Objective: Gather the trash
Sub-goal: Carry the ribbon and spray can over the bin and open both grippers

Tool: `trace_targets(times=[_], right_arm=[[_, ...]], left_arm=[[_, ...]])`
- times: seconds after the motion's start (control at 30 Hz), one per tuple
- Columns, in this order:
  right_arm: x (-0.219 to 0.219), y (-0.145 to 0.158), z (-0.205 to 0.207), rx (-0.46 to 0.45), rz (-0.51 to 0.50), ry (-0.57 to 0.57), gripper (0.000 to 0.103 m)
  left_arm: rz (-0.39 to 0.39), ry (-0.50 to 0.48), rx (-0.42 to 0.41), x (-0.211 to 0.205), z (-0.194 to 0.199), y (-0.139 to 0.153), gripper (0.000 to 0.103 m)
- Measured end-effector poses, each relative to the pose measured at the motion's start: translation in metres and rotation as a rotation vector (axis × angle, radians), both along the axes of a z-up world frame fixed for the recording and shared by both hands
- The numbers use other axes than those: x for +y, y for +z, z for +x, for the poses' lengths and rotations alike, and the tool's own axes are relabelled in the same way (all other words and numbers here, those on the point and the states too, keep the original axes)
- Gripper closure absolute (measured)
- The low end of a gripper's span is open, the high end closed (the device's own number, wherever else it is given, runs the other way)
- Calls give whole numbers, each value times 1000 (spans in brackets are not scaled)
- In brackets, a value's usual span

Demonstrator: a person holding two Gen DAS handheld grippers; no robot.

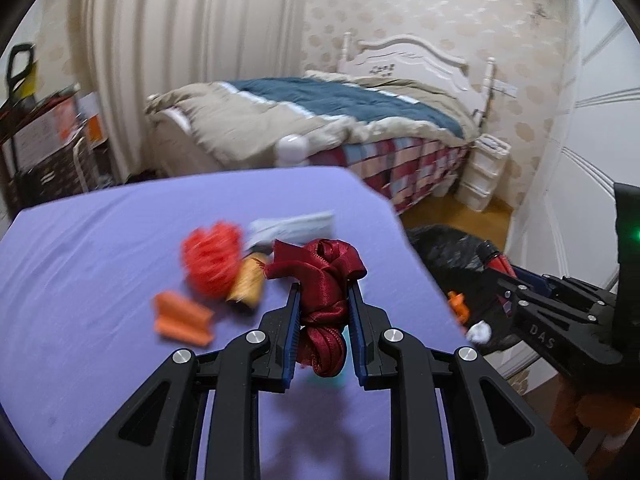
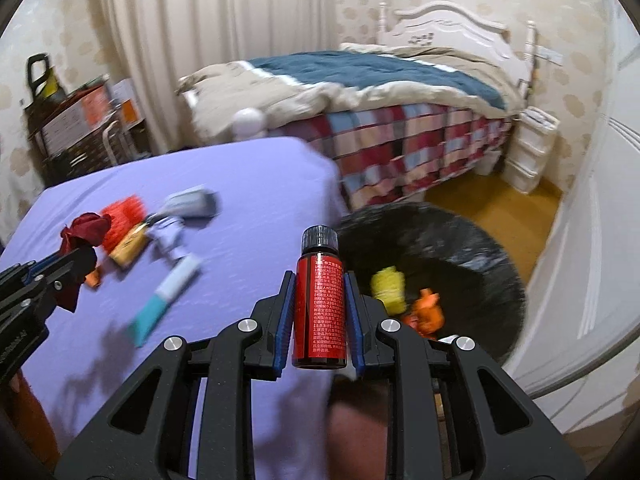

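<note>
1. Currently, a knotted dark red ribbon is being held clear of the purple-covered bench by the left gripper, whose fingers are being kept clamped on it.
2. A small red bottle with a black cap is being gripped upright by the right gripper, its fingers being pressed against both sides of the bottle.
3. A black-lined trash bin is being kept on the floor just beside the bench's right edge; the bottle is being carried near its rim, not yet over the opening as far as can be judged.
4. Items already being held in the bin: a yellow piece, an orange piece, and a white scrap seen only from the left wrist view.
5. Items being left on the bench: a red mesh puff, a yellow-orange packet, an orange wrapper, a grey-white wrapper, a pale crumpled packet and a white-and-teal tube.
6. Progress is being judged as partial: some trash is binned, two pieces are being carried, and about six are being left for collection.
</note>
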State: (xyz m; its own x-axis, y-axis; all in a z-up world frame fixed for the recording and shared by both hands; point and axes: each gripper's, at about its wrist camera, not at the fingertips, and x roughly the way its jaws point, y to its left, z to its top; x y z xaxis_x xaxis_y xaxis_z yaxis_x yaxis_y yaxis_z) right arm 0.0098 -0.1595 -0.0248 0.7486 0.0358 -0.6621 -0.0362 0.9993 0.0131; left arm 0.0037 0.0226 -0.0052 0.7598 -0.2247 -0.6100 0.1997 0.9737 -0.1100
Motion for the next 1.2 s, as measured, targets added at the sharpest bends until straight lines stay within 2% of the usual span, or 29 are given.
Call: trace_targets(times=[0.23, 0.53, 1.0, 1.2], right_arm=[[-47, 2, 16, -34, -34, -91, 80], [-89, -13, 41, -25, -32, -151, 80], [-129, -35, 71, 8, 1, -192, 80], [-136, -39, 75, 14, 8, -200, 80]], left_arm=[[18, -86, -31, -59, 32, 2, 80], [33, -142, 21, -117, 76, -14, 80], [105, -183, 73, -169, 111, -37, 80], [126, -195, 72, -180, 117, -37, 80]])
